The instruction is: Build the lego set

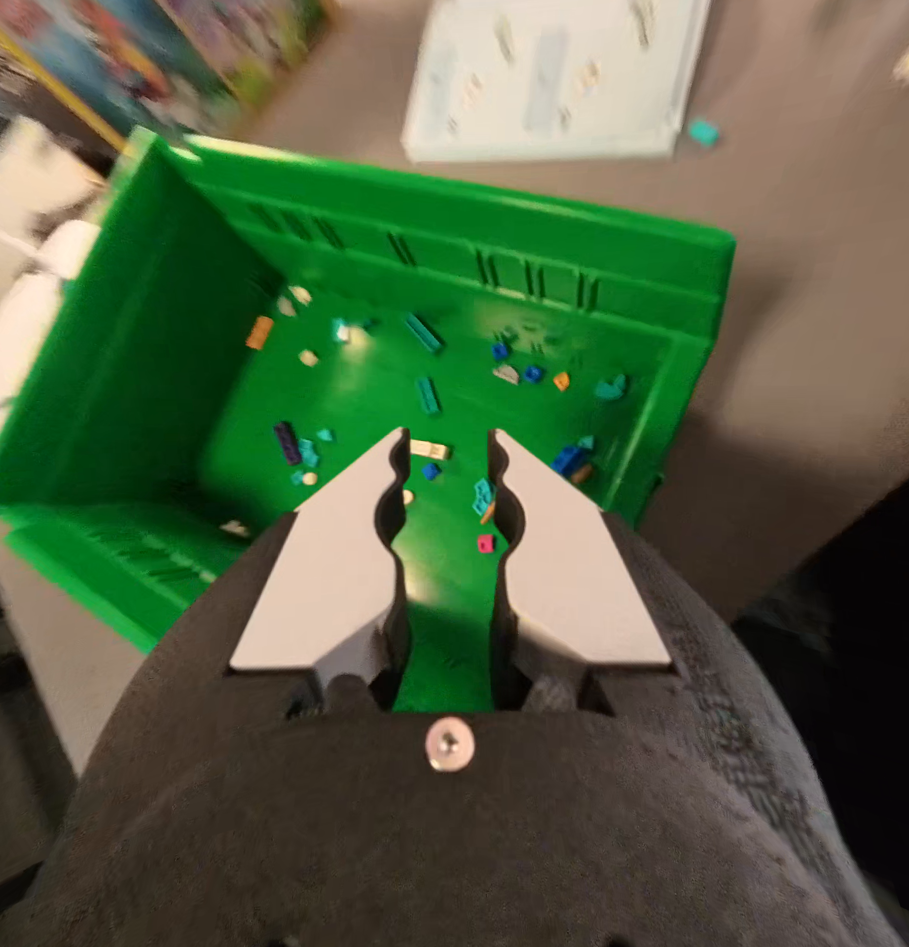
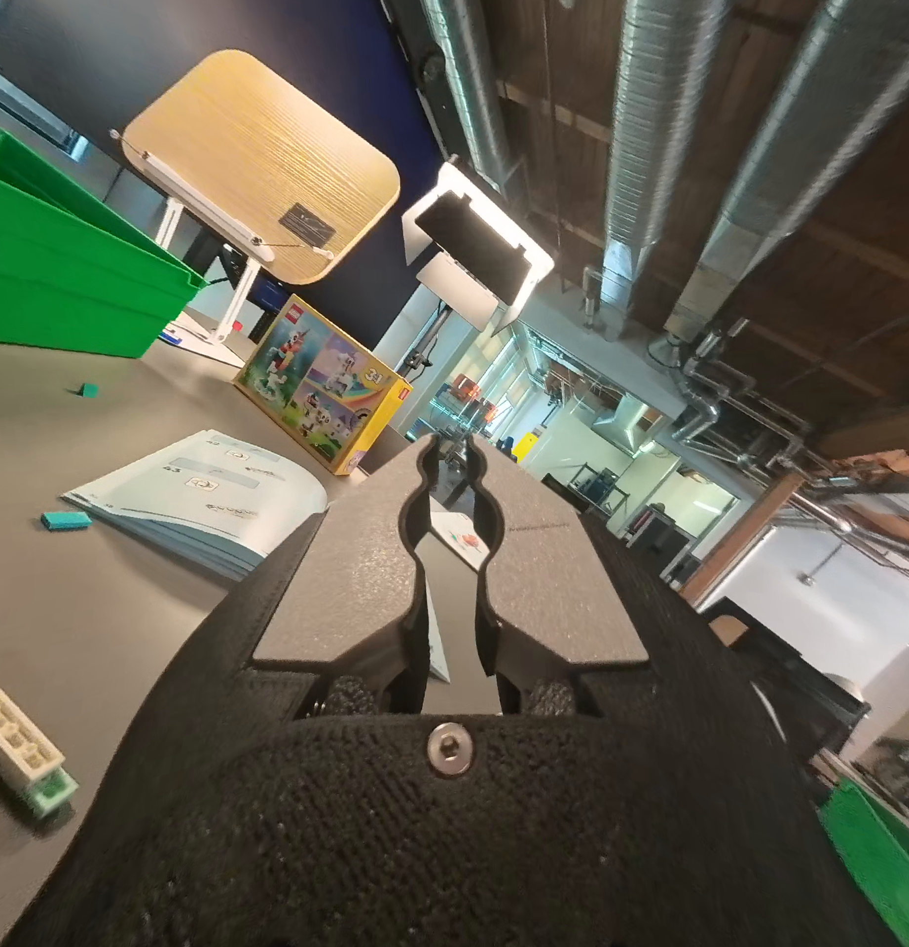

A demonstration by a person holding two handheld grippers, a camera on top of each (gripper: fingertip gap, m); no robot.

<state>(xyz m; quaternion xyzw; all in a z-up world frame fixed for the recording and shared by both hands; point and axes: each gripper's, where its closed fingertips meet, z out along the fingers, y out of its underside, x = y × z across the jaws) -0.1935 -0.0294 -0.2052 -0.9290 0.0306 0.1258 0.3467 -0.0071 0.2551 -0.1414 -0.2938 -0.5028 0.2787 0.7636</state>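
Over the green bin (image 1: 150,358), the left tool (image 1: 448,435) hangs with its jaws parted by a clear gap, nothing between them. View is motion-blurred. The bin floor is strewn with loose bricks: a tan one (image 1: 430,450) right past the fingertips, a small blue one (image 1: 431,471) just below it, a pink one (image 1: 485,544) seen through the jaw gap, teal bars (image 1: 427,394) mid-floor, a dark purple bar (image 1: 287,443) to the left, an orange piece (image 1: 260,332) near the far left wall, and a blue cluster (image 1: 570,458) by the right wall. Beyond the bin on the grey desk (image 1: 800,307) lies the open booklet (image 1: 544,82), with one teal brick (image 1: 703,133) beside its right edge. The set's box (image 1: 134,61) is a blur at top left.

The right tool (image 2: 453,441) sits low over the desk (image 2: 83,615), tilted, pointing out into the room. Jaws are apart by a narrow gap and hold nothing. To its left: the booklet (image 2: 201,492) lying open, a teal plate (image 2: 65,521) just beside the booklet's near corner, a smaller teal brick (image 2: 88,390) farther off near the bin (image 2: 73,287), and the box (image 2: 321,384) standing behind the booklet. At the bottom left edge lies a white brick assembly (image 2: 16,738) with a green piece at its near end. A second green bin's corner (image 2: 872,861) shows at lower right.
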